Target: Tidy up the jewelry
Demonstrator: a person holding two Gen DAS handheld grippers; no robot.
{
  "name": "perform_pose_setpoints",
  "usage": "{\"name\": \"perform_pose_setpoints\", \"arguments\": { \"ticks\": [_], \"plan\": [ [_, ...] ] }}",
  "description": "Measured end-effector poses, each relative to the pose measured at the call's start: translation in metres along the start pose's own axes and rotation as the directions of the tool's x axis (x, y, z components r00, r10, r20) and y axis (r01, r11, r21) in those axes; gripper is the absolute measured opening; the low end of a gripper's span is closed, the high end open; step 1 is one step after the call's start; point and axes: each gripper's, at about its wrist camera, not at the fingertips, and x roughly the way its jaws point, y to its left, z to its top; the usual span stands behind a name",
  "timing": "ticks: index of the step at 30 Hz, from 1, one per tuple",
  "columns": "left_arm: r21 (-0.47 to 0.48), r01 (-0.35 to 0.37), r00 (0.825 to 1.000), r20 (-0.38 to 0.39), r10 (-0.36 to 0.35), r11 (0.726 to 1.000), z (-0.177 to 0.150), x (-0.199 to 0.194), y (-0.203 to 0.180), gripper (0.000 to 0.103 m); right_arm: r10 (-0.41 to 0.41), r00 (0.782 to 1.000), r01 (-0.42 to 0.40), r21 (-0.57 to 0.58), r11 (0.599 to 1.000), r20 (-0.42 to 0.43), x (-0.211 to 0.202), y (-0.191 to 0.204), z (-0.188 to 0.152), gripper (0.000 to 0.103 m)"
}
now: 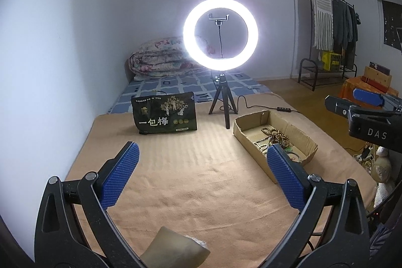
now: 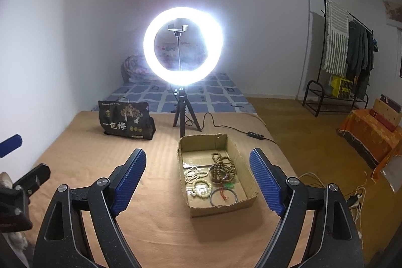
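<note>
Left wrist view
- Left gripper [image 1: 202,153], black frame with blue ribbed pads: jaws spread wide, nothing between them; hovers above the tan blanket [image 1: 191,167]
- Shallow brown cardboard box [image 1: 296,133], open top: on the blanket to the right of the gripper, its near end partly hidden behind the right-hand pad
- Jewelry in the box: brown wooden bead strand [image 1: 272,133], pale pieces and a thin ring only partly visible
- Dark green snack bag with white characters [image 1: 164,113]: upright on the blanket, left of the tripod
- Lit white ring light on a small black tripod [image 1: 220,33]: stands between bag and box, further back
- Right gripper [image 1: 369,97]: enters at the right edge, well apart from the box; from this view its state cannot be told
- Folded floral quilt [image 1: 160,59]: at the far wall

Right wrist view
- Right gripper [image 2: 198,163]: jaws wide apart, empty; the cardboard box [image 2: 247,168] appears between the pads, beyond them
- Box contents: brown wooden bead strand [image 2: 223,163] heaped in the middle; cream bead bracelets [image 2: 194,173] to its left; thin dark bangle with red cord [image 2: 223,196] at the near end; small green piece [image 2: 230,185] beside it
- Snack bag [image 2: 125,121], ring light [image 2: 183,42], black clothes rack with hanging garments [image 2: 351,52] at the right wall
</note>
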Motion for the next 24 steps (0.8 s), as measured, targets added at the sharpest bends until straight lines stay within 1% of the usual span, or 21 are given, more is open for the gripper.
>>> {"name": "perform_pose_setpoints", "arguments": {
  "ticks": [24],
  "plan": [
    [0.004, 0.002, 1.000, -0.001, -0.002, 1.000, -0.0023, 0.0040, -0.0017, 0.103, -0.018, 1.000, 0.018, 0.005, 1.000, 0.002, 0.0015, -0.0025, -0.0024, 0.085]
  ]
}}
